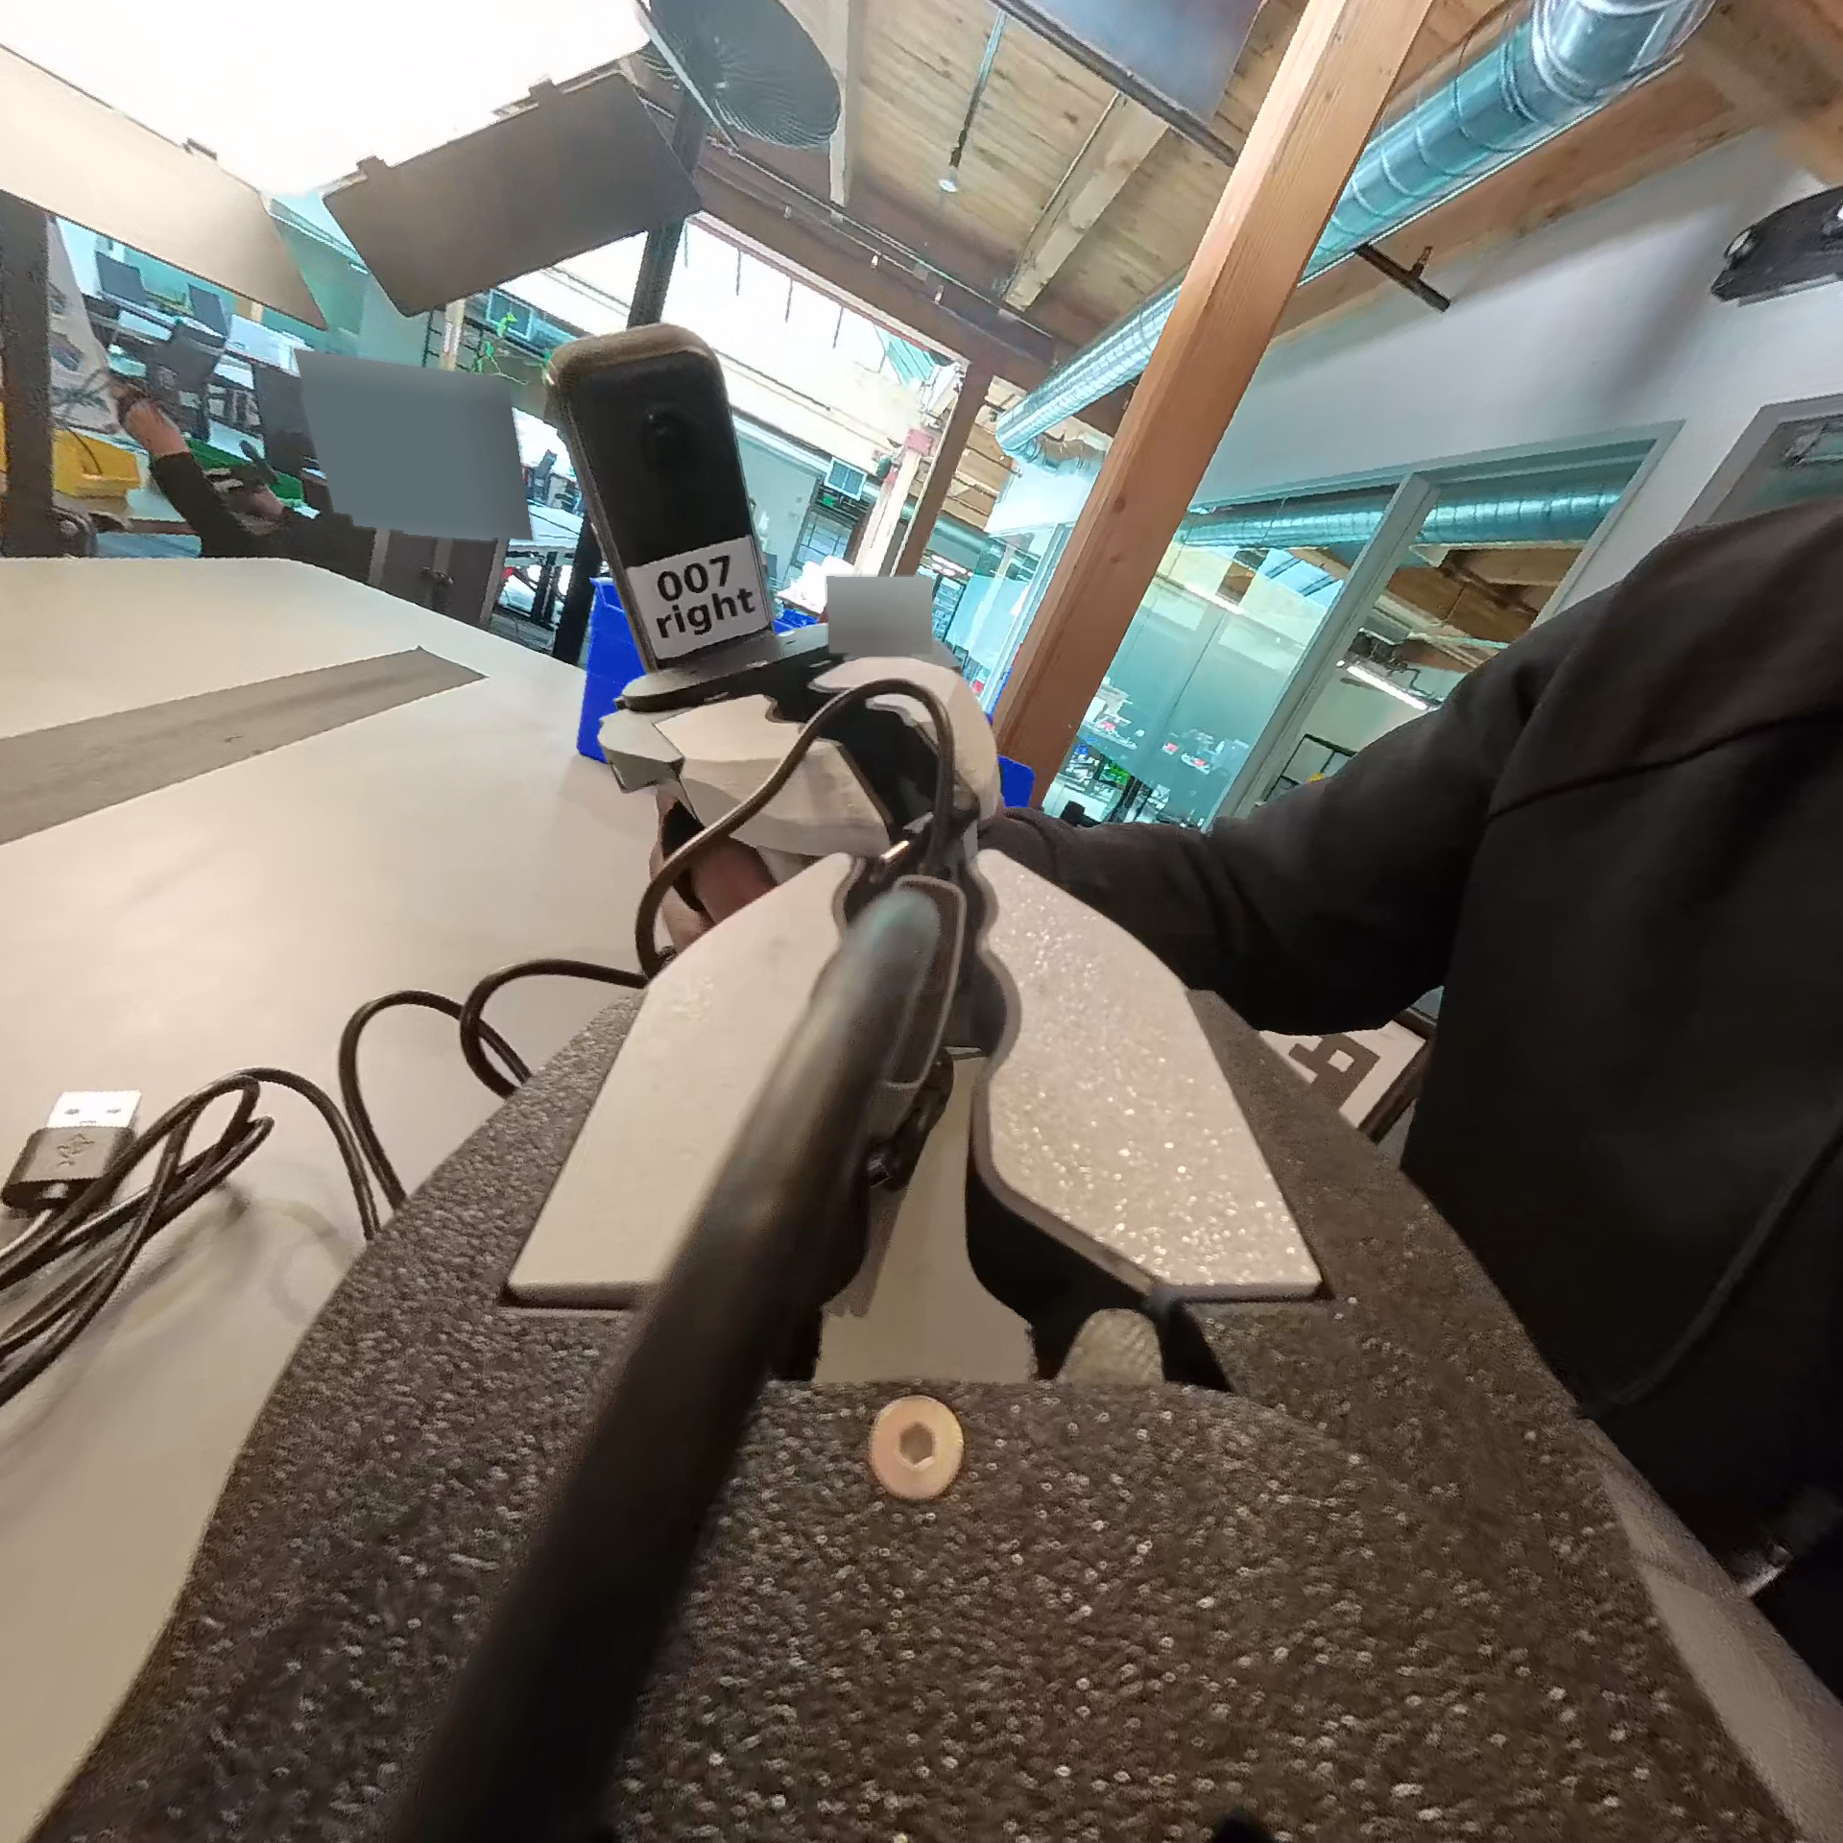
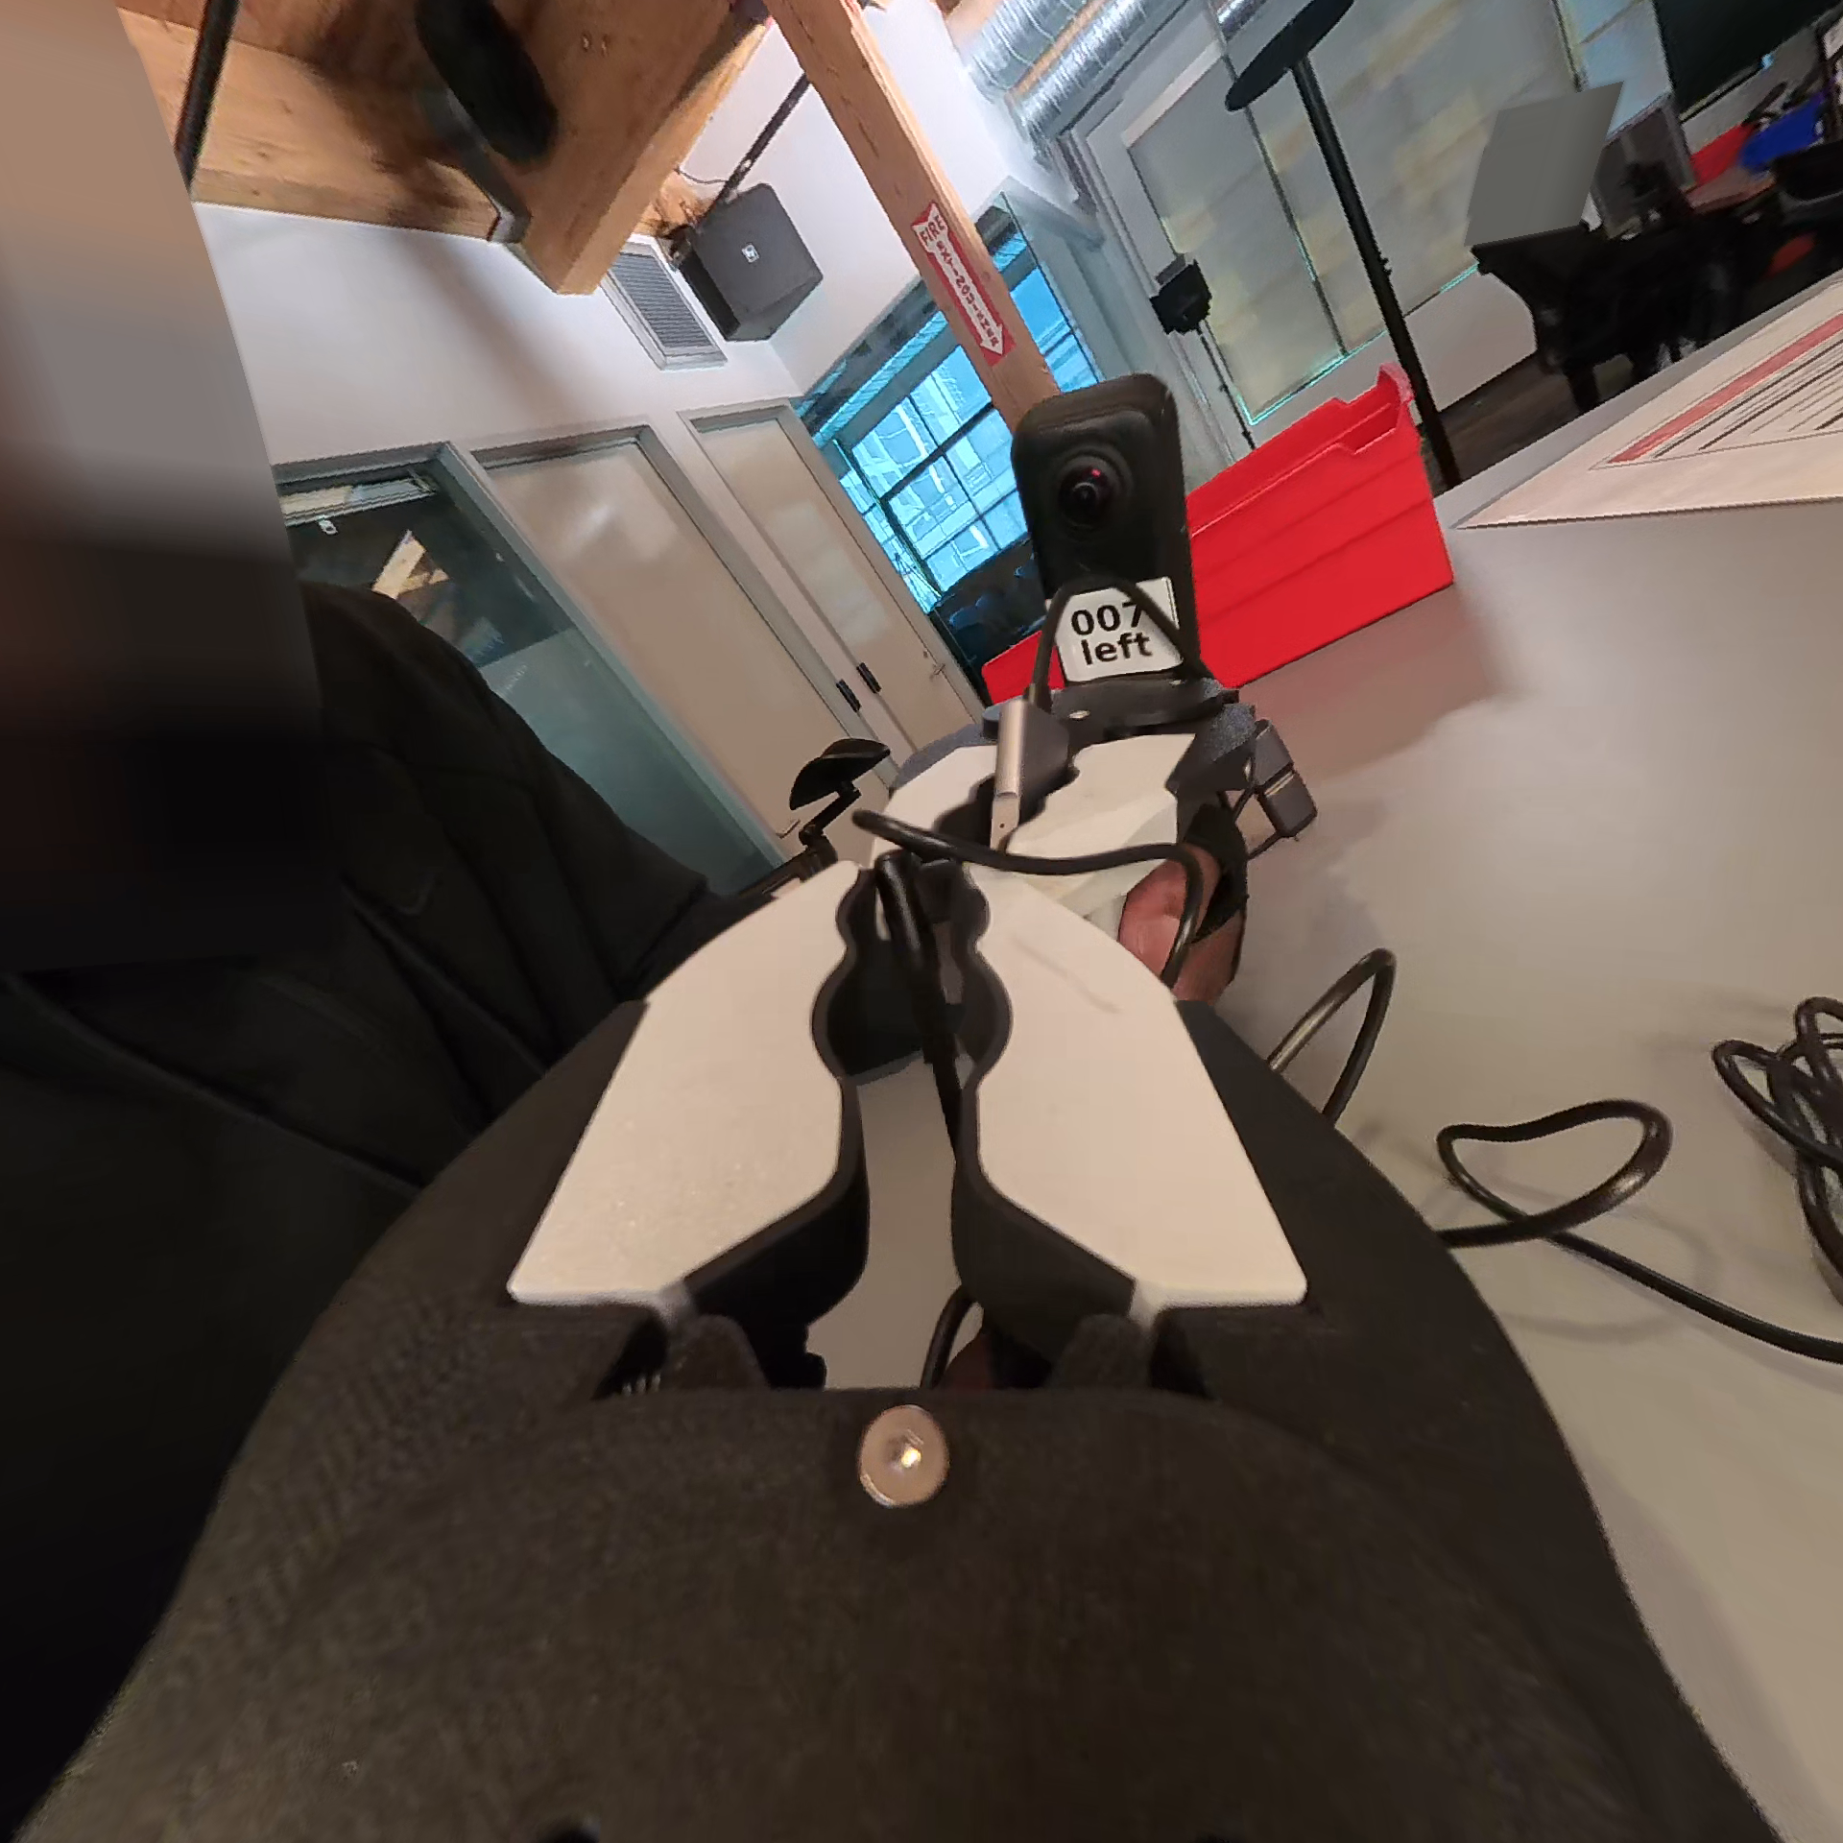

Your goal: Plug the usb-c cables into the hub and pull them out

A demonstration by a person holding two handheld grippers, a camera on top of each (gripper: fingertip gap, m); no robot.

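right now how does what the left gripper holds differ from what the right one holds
The left gripper pinches a silver hub; the right gripper pinches a black cable plug. The hub is a pale metal bar, while the cable plug is slimmer and dark. Both trail black cable.

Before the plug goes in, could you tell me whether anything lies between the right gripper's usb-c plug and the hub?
Yes: in the right wrist view a slack loop of black cable crosses the gap between the usb-c plug and the hub, just below its lower end. Nothing else visible intervenes.
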